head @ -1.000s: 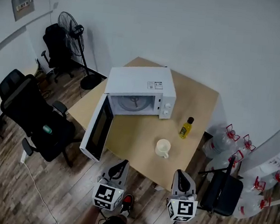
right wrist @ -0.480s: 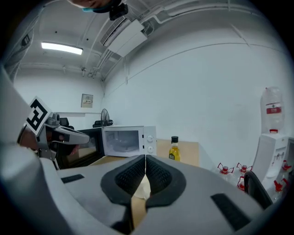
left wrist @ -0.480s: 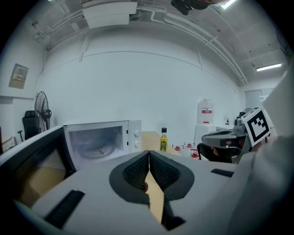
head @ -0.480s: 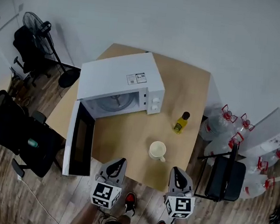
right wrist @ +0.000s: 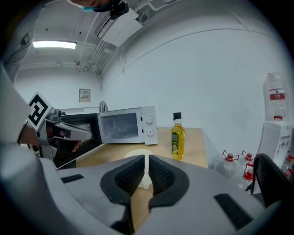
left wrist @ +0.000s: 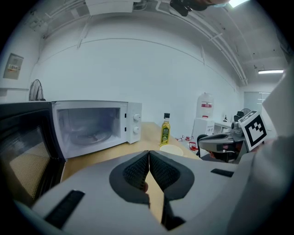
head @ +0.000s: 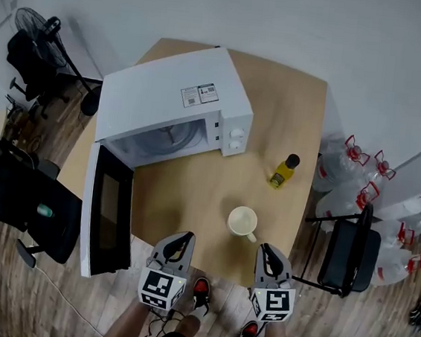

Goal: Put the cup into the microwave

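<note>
Cream, perhaps ceramic cup (head: 242,222) on wooden table (head: 192,199); left gripper (head: 181,237) and right gripper (head: 268,249) jaws closed, empty.

We see a white microwave (head: 177,97), a cream cup (head: 241,221), a yellow bottle (head: 282,174) capped black, a tan table (head: 291,113), and a grey left gripper (head: 183,237) and right gripper (head: 269,250) bearing black-and-white square markers
</note>
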Tool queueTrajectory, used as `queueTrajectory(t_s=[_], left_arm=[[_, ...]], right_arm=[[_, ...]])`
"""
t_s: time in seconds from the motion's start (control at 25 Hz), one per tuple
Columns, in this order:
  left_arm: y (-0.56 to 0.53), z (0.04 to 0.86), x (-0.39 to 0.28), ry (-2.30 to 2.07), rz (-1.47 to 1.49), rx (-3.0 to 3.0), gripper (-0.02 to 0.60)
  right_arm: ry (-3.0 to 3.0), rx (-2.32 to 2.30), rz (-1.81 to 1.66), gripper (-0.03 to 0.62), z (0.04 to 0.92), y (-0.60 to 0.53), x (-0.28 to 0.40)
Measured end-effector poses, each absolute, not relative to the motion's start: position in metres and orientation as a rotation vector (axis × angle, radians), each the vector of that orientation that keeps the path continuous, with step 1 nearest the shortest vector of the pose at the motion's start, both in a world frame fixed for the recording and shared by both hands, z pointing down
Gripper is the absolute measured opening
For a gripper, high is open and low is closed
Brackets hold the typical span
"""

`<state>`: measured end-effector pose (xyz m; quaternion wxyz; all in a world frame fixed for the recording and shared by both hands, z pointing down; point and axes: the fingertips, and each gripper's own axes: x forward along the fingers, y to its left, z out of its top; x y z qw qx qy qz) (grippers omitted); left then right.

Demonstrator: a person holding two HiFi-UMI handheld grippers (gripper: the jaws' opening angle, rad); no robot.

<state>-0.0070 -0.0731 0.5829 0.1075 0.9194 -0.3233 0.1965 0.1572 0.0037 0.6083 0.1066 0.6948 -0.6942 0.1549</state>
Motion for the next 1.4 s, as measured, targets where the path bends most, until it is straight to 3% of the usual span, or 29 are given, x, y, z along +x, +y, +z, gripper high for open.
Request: queueTrajectory(t_s=[0.08,0.24,0.4,0.84,1.16,1.24,1.4], left_arm=[[-0.076,0.591,-0.009,-0.951,0.591,2.698,0.023],[-0.081,0.604,-0.013,-0.966,0.61,2.683,0.023],[-0.085,0.615,-0.016,-0.982,0.618,2.667,0.024],[-0.091,0.643,-0.021,-0.982,0.672,2.634,0.023],[-0.092,0.648,-0.021,-0.975,0.677,2.638,0.024],[-0.092,0.648,-0.022,-0.975,0.684,2.634,0.023],[-0.092,0.647,-0.025,-0.98,0.687,2.631,0.023]], right_arm=[[-2.062,2.004,0.474,0.037,0.62,0.0,0.153],[-2.098,1.912,0.514,0.156,0.643,-0.009,0.143],[-2.085,1.899,0.534,0.178,0.661,-0.016,0.144],[-2.11,1.885,0.552,0.167,0.685,-0.032,0.145],[-2.141,1.852,0.559,0.118,0.689,-0.035,0.14],[-2.133,1.847,0.544,0.065,0.689,-0.036,0.14],[-2.096,1.837,0.483,0.052,0.69,-0.039,0.136]])
